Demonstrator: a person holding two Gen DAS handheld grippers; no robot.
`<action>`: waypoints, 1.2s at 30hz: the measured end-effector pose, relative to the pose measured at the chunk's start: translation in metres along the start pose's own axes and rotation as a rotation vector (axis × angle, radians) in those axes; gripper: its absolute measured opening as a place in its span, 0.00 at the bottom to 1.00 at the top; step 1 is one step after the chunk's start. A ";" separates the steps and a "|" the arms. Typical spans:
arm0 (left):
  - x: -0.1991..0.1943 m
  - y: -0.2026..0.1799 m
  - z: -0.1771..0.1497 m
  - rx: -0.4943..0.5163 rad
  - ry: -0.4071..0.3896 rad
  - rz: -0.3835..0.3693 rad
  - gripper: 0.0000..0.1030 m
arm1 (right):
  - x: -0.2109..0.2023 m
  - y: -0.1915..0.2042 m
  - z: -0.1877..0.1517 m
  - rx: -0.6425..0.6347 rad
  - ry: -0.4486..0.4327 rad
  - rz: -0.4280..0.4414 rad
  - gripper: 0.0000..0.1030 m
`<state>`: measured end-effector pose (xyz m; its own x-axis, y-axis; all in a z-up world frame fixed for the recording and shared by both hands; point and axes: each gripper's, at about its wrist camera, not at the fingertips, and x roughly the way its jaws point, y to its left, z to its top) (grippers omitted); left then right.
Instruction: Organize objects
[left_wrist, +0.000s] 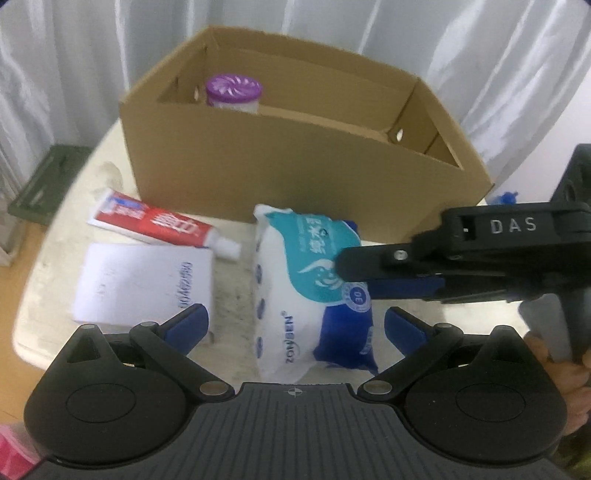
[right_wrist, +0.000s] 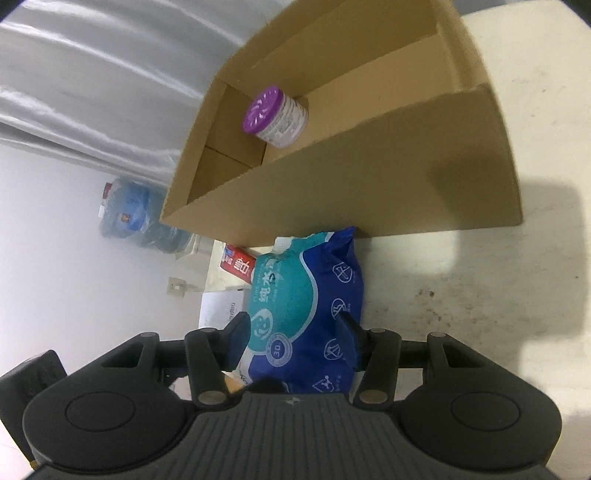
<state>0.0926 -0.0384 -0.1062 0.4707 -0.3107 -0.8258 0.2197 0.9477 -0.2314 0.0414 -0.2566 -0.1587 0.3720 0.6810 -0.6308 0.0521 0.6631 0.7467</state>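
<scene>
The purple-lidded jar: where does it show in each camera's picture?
Left wrist: purple-lidded jar upper left of centre, inside the box.
Right wrist: jar upper centre, in the box's far corner.
Shared landmark: wipes pack in front of the box.

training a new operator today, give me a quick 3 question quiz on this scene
1. True or false: the purple-lidded jar stands inside the cardboard box.
2. Which gripper is closed around the wet wipes pack?
A. left gripper
B. right gripper
C. neither
3. Fill in: on the table, the toothpaste tube lies between the box and the white ____.

Key
1. True: it stands upright in the box, near one end.
2. B: its fingers press the pack from both sides, while the left gripper is open with nothing gripped.
3. Carton: a flat white carton with blue print.
</scene>
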 end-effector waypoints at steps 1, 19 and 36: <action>-0.001 -0.002 -0.001 0.005 0.002 -0.008 0.99 | 0.002 0.001 0.000 -0.004 0.007 0.000 0.53; 0.004 -0.030 -0.009 0.086 0.039 -0.075 0.99 | 0.005 -0.017 0.008 0.052 0.116 0.048 0.56; -0.001 -0.083 -0.018 0.191 0.036 -0.207 1.00 | -0.035 -0.024 0.015 -0.056 0.114 -0.040 0.59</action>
<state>0.0586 -0.1160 -0.0955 0.3693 -0.4904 -0.7894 0.4668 0.8324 -0.2987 0.0413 -0.3008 -0.1515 0.2632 0.6821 -0.6822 0.0114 0.7049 0.7092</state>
